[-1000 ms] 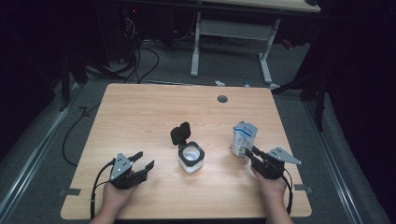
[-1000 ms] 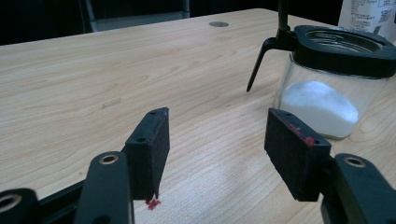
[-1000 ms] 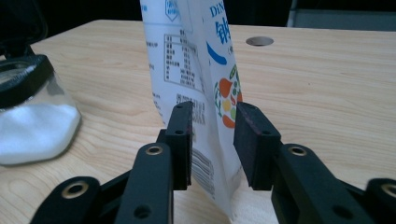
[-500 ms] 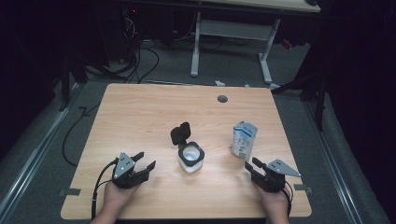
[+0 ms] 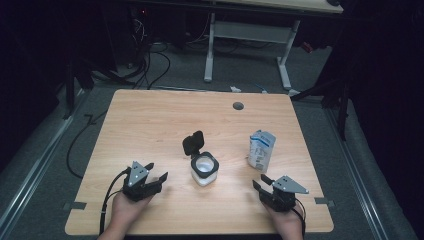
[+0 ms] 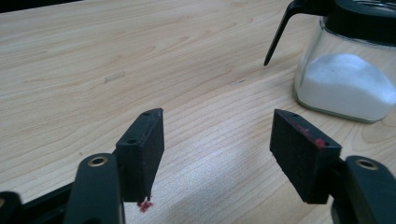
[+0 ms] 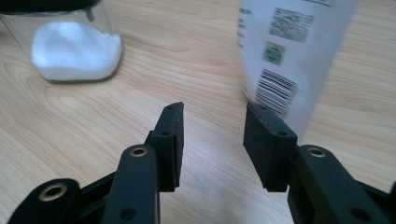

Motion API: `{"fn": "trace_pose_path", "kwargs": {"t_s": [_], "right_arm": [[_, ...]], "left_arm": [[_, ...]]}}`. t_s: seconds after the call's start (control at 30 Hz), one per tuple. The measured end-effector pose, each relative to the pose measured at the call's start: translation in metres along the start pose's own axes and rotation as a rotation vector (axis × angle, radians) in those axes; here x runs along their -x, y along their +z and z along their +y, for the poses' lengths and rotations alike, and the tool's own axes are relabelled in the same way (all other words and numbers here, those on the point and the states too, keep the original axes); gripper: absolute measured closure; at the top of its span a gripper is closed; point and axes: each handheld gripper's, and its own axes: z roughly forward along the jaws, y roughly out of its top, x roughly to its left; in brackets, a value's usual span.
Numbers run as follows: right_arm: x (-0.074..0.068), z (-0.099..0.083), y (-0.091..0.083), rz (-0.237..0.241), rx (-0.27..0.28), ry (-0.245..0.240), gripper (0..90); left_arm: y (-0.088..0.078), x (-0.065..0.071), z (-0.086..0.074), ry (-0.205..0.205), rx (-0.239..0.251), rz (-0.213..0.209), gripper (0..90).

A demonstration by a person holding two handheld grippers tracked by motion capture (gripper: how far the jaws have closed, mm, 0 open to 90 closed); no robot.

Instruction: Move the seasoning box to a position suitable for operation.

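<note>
The right gripper (image 5: 268,187) has its jaws apart with nothing between them — they have just been opening, and since a second ago it has drawn back from the carton (image 5: 261,150) toward the lower right of the high view, so the carton now stands released, upright, right of centre. The left gripper (image 5: 150,175) also has its jaws spread and empty at lower left. Between them sits the glass jar (image 5: 204,170) of white powder, lid flipped up — likely the pour is finished.

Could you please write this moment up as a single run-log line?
left gripper: open, empty | right gripper: jaws just opened, empty, apart from carton | jar: lid up, white powder inside
</note>
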Motion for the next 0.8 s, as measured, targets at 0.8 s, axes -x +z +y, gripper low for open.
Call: {"fn": "trace_pose_path", "kwargs": {"t_s": [0.8], "right_arm": [[-0.049, 0.036, 0.045, 0.050, 0.002, -0.032, 65.6]], "left_arm": [[0.010, 0.008, 0.010, -0.087, -0.023, -0.020, 68.0]]}}
